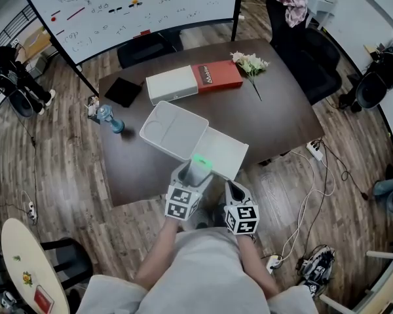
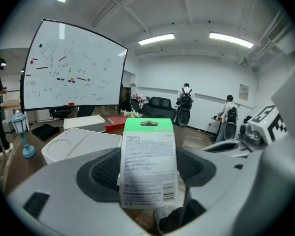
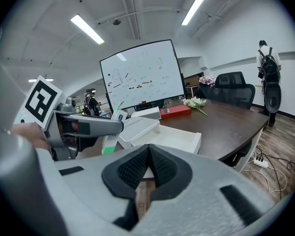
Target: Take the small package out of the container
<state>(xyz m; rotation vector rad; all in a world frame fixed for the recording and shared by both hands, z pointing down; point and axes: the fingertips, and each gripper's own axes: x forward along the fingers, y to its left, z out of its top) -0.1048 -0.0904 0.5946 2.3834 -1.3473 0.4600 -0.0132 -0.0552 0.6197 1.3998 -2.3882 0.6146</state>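
Observation:
My left gripper [image 1: 196, 172] is shut on the small package [image 2: 148, 161], a white card-like pack with a green top edge [image 1: 202, 161] and fine print on its face. It holds the pack upright above the table's near edge, just in front of the open white container [image 1: 226, 152]. The container's lid [image 1: 173, 129] lies flipped open to the left. The right gripper [image 1: 235, 191] hangs beside the left one, off the table's near edge, with its jaws shut on nothing [image 3: 148, 168]. In the right gripper view the package [image 3: 109, 132] shows at the left, in the left gripper.
On the dark table [image 1: 281, 103] lie a white and red box [image 1: 193, 80], a sprig of flowers [image 1: 250, 63], a black pad [image 1: 122, 91] and a blue lantern figure [image 1: 108, 118]. A whiteboard [image 1: 131, 5] and office chairs stand behind. Cables [image 1: 314, 175] trail on the floor at the right.

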